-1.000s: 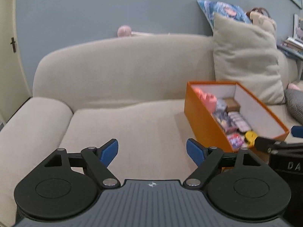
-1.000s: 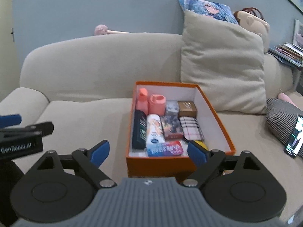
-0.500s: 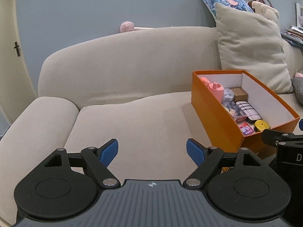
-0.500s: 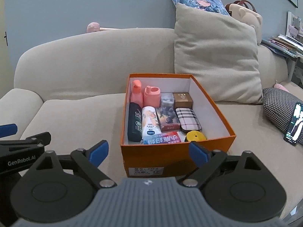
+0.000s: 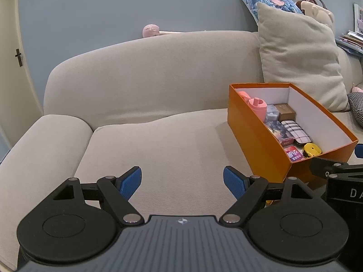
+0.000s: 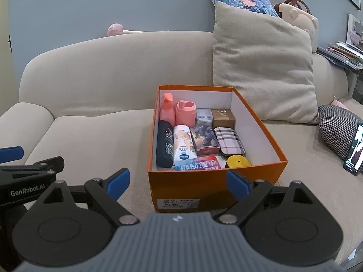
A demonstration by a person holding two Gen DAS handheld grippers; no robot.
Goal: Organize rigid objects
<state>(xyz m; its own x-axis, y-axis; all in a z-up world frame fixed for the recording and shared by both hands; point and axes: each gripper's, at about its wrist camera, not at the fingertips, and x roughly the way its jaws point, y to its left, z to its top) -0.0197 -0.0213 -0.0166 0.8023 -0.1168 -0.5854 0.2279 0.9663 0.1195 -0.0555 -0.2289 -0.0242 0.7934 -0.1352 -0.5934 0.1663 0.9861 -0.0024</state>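
An orange box (image 6: 204,188) sits on the beige sofa seat (image 6: 95,140), also in the left wrist view (image 5: 254,136). It holds several items in rows: a pink bottle (image 6: 167,111), a pink cup (image 6: 185,112), a black bottle (image 6: 164,147), a white tube (image 6: 183,145), a plaid case (image 6: 229,140), a brown box (image 6: 222,117), a yellow disc (image 6: 238,161). My right gripper (image 6: 178,182) is open and empty, just before the box's near wall. My left gripper (image 5: 182,182) is open and empty over the bare seat left of the box.
A beige cushion (image 6: 263,72) leans on the sofa back behind the box. A houndstooth pillow (image 6: 340,131) and a phone (image 6: 355,151) lie at the right. The sofa arm (image 5: 40,154) is at the left. A pink massage hammer (image 5: 152,30) lies on the backrest.
Both grippers have drawn back and risen from the box, which now sits smaller and farther in both views. Both stay open and empty.
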